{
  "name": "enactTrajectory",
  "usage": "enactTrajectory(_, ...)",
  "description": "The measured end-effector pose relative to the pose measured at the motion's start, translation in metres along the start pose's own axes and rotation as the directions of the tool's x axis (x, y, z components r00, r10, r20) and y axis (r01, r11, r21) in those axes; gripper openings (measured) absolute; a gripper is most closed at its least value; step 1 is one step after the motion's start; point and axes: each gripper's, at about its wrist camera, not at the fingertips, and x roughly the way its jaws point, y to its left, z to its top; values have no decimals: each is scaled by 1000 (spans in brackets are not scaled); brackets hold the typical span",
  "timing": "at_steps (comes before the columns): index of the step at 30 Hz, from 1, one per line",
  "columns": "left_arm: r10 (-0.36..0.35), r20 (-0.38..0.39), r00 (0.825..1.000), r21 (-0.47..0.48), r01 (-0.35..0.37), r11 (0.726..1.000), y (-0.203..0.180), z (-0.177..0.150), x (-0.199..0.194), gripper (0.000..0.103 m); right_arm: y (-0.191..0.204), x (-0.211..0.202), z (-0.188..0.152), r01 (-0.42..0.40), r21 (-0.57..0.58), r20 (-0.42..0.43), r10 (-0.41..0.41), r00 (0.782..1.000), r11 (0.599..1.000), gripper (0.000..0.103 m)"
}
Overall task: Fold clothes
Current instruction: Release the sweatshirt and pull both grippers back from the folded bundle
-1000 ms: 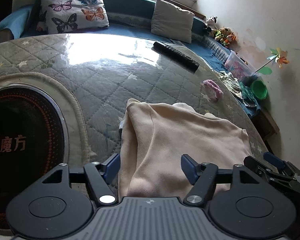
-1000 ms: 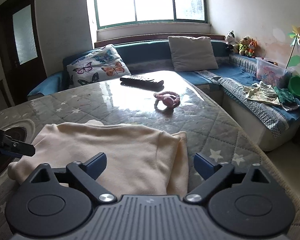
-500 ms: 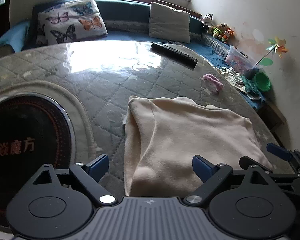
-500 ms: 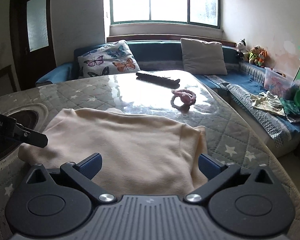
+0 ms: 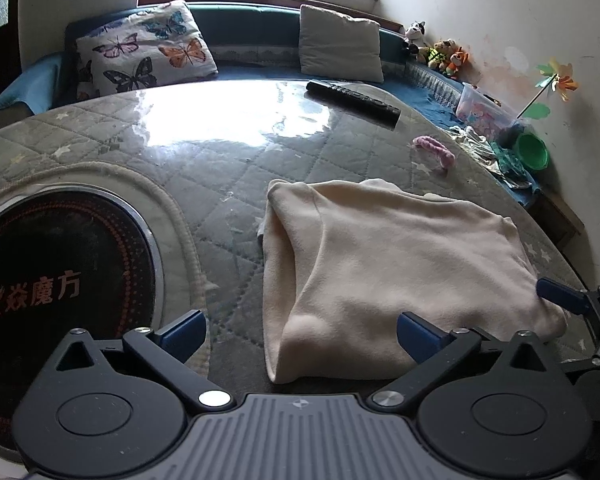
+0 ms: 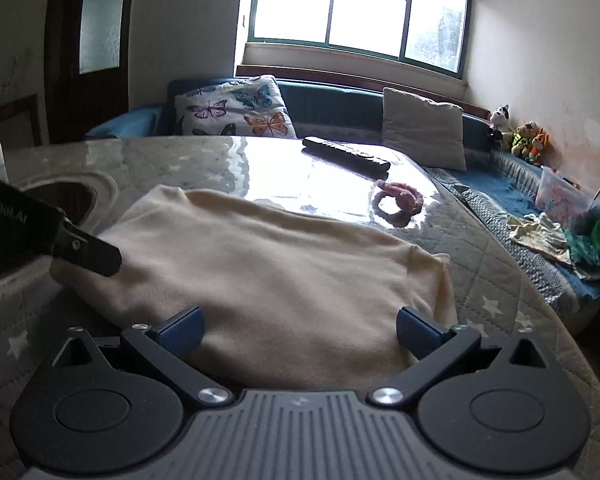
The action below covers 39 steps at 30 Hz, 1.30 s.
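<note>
The round desk point(image 5: 236, 168) under its grey quilted, star-printed cover with a glossy clear sheet carried everything. A cream fleece garment point(image 5: 384, 264), folded into a rough rectangle, lay on the near right part of the desk, right of a round black inset plate point(image 5: 60, 276) with orange characters. The left gripper point(image 5: 300, 330) hovered at the garment's near left corner; its jaws had just been opening and stood wide, the cloth edge between them but unpressed. The right gripper point(image 6: 298, 328) sat at the garment's near edge, jaws spread wide, gripping nothing. Farther off lay a long black remote control point(image 6: 346, 155) and, nearer, a pink knitted loop point(image 6: 398, 202).
</note>
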Motion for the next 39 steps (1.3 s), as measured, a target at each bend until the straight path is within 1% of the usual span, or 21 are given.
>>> enactTrajectory(2,5,13,1000,5,-5,1000,-1,-2,-1,103,-2,-3,-2,1,2,6,-1,1000,1000,103)
enactTrajectory(12,-12,71,997,44,9,999,-7,-10,-11,103,-10,-13,-11,-17,54,1,17,1000,998,103)
enactTrajectory(16,-5,88,996,70,-1,998,-11,-13,-15,103,-8,-19,-13,-28,76,5,28,1000,997,103)
enactTrajectory(19,-7,90,996,81,-1,997,-14,-17,-17,103,-6,-22,-16,-34,90,-2,34,999,995,103)
enactTrajectory(25,-5,82,997,68,-1,998,-11,-25,-22,103,-4,-30,-20,-15,116,-7,16,1000,993,103)
enactTrajectory(32,5,96,995,74,-12,997,-9,-35,-32,103,-3,-36,-26,15,137,-20,-13,1000,990,103)
enactTrajectory(39,1,74,997,95,-8,995,-13,-45,-36,103,1,-40,-31,31,151,-47,-24,999,988,103)
